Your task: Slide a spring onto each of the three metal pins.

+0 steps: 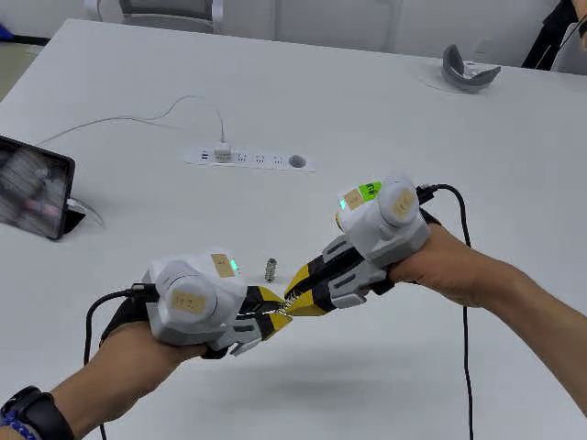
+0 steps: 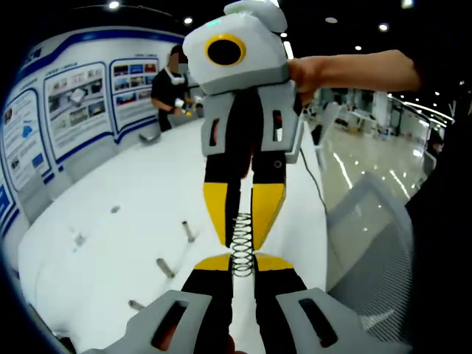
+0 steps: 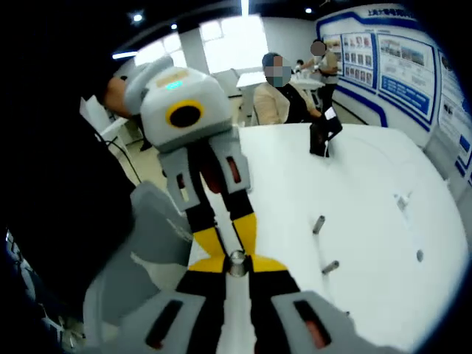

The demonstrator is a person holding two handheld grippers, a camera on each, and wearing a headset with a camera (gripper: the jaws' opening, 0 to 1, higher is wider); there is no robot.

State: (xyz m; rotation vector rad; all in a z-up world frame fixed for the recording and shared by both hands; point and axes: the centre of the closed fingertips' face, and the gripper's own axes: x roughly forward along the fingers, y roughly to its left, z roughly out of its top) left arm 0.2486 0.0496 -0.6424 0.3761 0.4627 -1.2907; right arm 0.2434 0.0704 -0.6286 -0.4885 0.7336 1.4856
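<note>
Now, spring (image 2: pixel 242 247) spanning left gripper (image 2: pixel 242 267), right gripper (image 3: pixel 236 264)

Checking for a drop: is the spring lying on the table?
No, the spring is off the table, held in the air between the tips of the left gripper and the right gripper.

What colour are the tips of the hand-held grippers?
Yellow, with black behind. Clearest on the right hand-held gripper in the left gripper view.
</note>
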